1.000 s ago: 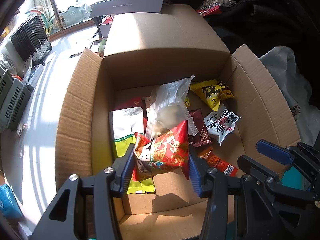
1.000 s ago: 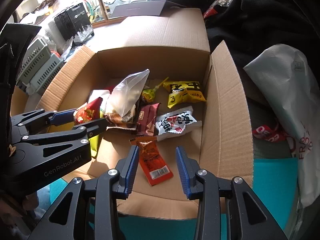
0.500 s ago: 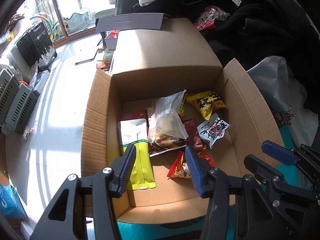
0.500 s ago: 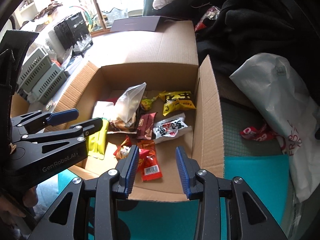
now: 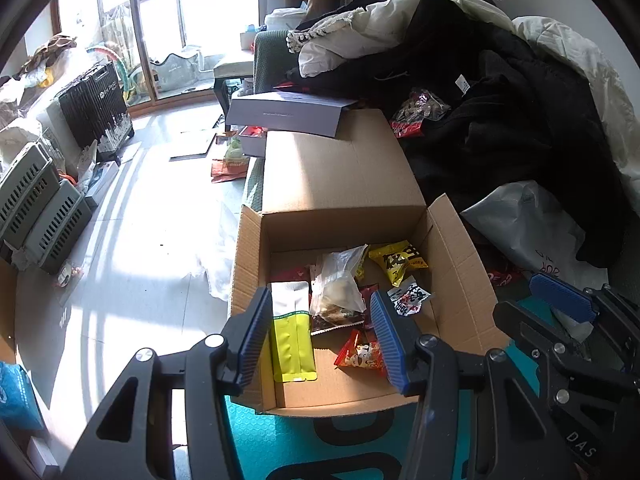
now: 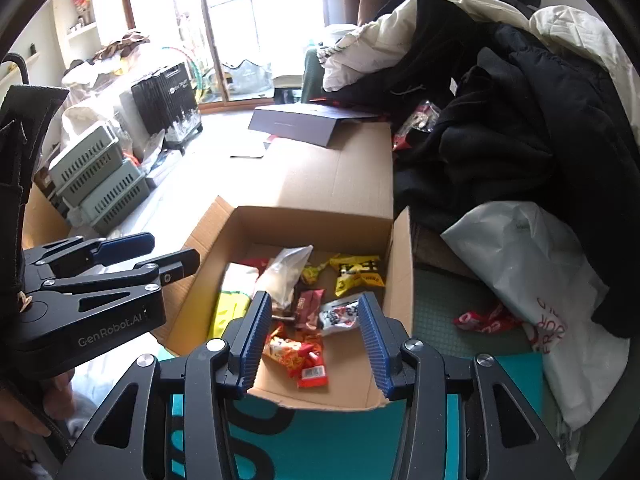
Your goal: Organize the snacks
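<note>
Left fingers [image 5: 318, 336]: partly open, nothing between the blue pads; held above the near left part of the cardboard box [image 5: 460, 280].
Right fingers [image 6: 314, 340]: partly open and empty; the jaws have just been opening. Held above the near edge of the box.
Red snack packet [image 5: 360, 354]: lies loose on the box floor near the near wall, touched by neither pair of fingers.
Orange-red packet [image 6: 312, 368]: lies beside the red one, its barcode end toward the near wall.
Other snacks in box: white and yellow-green pouch [image 5: 290, 336] along the left wall; clear bag [image 5: 338, 284] in the middle, leaning on a dark brown packet [image 6: 310, 306]; white printed packet [image 5: 408, 298] toward the right wall; yellow packet [image 5: 400, 264] at the far right corner.
Box flaps: all four open; the far flap [image 5: 336, 168] lies flat, with a grey folder [image 5: 288, 114] on its far edge.
In the way: nothing lies between either pair of fingers and the box opening.
Right of box: white plastic bag [image 6: 520, 280], red wrapper [image 6: 484, 320] and a heap of dark clothes [image 6: 540, 120].
Under box: teal mat [image 6: 320, 436].
Floor [image 5: 132, 240]: pale, sunlit, to the left of the box; grey slotted baskets [image 5: 36, 208] and a black crate [image 5: 96, 100] stand at its far left edge.
Room: large window [image 5: 192, 20] at the far side.
</note>
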The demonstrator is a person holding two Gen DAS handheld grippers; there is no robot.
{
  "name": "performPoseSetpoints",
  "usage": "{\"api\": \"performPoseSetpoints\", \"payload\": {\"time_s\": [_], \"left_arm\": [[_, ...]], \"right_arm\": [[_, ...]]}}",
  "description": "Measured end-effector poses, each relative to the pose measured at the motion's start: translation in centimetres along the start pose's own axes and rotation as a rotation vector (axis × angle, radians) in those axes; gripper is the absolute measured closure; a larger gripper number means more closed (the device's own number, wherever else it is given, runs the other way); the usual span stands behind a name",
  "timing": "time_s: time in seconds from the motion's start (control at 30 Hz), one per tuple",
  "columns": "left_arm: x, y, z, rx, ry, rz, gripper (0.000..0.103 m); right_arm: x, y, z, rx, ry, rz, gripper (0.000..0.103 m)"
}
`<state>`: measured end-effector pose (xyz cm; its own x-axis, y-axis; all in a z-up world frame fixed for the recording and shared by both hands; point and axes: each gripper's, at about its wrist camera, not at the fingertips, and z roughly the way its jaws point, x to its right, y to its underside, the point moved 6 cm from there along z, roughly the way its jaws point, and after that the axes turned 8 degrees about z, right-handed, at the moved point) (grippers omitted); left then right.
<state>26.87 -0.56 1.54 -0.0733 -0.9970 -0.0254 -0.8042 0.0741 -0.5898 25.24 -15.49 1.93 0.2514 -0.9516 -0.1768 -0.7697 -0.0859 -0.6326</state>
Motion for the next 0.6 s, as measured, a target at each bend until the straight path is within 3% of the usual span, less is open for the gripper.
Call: {"api": "performPoseSetpoints", "payload": {"time_s": [0.6], "left_arm": [[-0.6,0.6,-10.8,0.174,-0.046,0.015,0.053]], "right_arm": [[-2.8,0.0,-9.5,0.166,-0.038,-0.016,0.050]]}}
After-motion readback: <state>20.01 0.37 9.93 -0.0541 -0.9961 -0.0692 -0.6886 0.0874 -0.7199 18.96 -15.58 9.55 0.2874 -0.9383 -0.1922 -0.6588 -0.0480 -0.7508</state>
